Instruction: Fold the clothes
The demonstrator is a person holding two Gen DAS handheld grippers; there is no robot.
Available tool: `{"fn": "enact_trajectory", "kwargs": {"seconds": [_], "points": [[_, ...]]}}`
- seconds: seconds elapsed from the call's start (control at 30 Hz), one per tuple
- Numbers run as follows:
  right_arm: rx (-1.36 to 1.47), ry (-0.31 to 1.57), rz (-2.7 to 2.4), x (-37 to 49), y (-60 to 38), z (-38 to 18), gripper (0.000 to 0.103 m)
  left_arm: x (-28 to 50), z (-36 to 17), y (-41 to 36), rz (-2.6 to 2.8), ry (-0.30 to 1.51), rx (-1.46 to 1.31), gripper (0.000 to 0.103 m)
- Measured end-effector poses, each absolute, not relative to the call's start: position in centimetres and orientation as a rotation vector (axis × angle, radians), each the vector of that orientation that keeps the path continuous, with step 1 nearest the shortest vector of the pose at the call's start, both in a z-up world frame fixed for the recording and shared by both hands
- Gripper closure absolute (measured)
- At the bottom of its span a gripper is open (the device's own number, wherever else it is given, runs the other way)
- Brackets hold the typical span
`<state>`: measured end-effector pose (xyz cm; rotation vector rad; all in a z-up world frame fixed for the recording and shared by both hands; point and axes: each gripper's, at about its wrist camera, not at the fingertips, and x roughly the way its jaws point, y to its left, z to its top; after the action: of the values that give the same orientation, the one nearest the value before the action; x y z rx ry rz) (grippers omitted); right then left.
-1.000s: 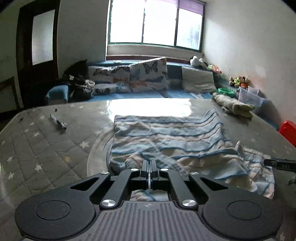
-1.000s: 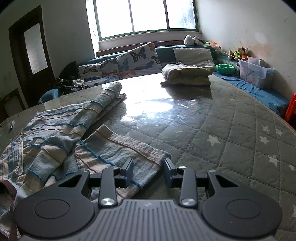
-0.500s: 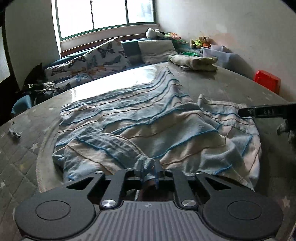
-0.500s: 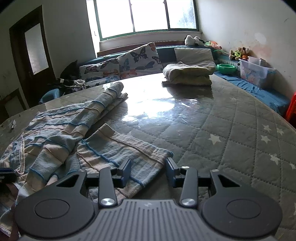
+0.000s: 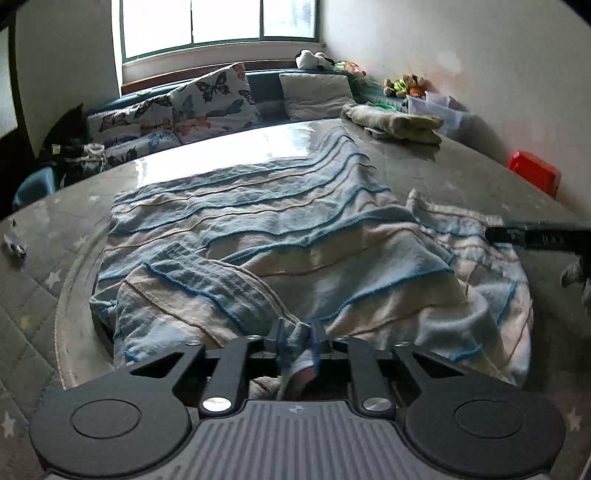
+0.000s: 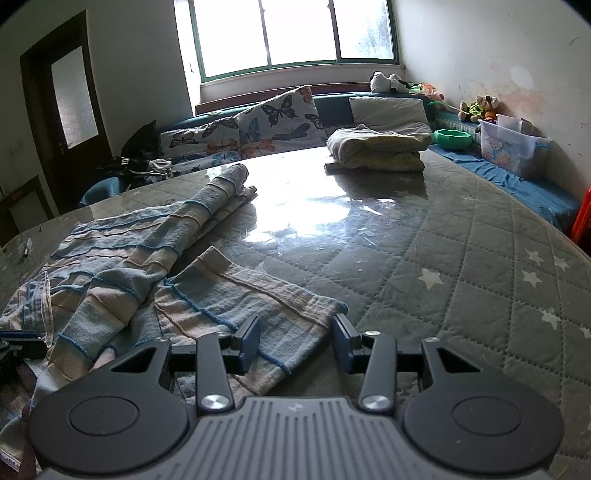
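The left gripper [image 5: 297,338] is pinching a bunched edge of the striped blue-and-beige garment [image 5: 258,229], its jaws clenched on the fabric at the bottom centre of the left wrist view. The garment is lying spread across the quilted star-patterned table [image 5: 461,177], filling the middle of that frame, with a rumpled fold rising at lower left. At the right edge of the frame, a dark finger of the other tool is reaching in over the cloth.

In the right wrist view, the right gripper [image 6: 295,338] is hovering with its jaws released and wide apart, straddling the corner of the garment's flap [image 6: 258,299] at lower centre; whether the pads are touching the cloth is not clear. The rest of the garment is trailing toward the upper left of that frame.

A folded beige cloth pile [image 6: 376,147] is sitting on the far side of the table, upper centre, well apart from the garment. Behind it, butterfly-print cushions [image 6: 277,122] are leaning on a bench under the window [image 6: 295,33]. A green bowl [image 6: 453,138] and a clear plastic bin [image 6: 513,147] are standing along the right wall, and a dark door [image 6: 70,122] is showing at upper left.
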<state>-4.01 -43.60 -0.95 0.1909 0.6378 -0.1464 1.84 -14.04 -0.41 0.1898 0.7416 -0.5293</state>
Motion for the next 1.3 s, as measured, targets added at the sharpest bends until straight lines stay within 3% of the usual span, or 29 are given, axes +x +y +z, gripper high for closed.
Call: {"fn": "enact_trajectory", "kwargs": {"seconds": [0.37,0.53,0.8,1.03,1.17,1.3], "points": [[0.183,0.634,-0.146,-4.1,-43.5,-1.0,0.058,1.2,-0.8,-13.9,-0.528,0.713,0.196,0.092],[0.182,0.633,-0.148,-4.1,-43.5,-1.0,0.058,0.8,-0.3,-13.4,-0.496,0.668,0.202,0.099],[0.188,0.630,-0.160,-4.2,-43.6,-1.0,0.063,-0.2,5.3,-3.6,-0.229,0.500,-0.027,0.100],[0.195,0.625,-0.184,-4.1,-43.9,-1.0,0.065,-2.4,5.0,5.2,0.017,0.499,-0.168,0.100],[0.184,0.628,-0.193,-3.9,-43.8,-1.0,0.071,-3.4,3.9,7.2,0.073,0.536,-0.209,0.100],[0.198,0.631,-0.200,-4.1,-44.2,-1.1,0.095,-4.1,3.4,7.8,0.088,0.548,-0.227,0.100]]}}
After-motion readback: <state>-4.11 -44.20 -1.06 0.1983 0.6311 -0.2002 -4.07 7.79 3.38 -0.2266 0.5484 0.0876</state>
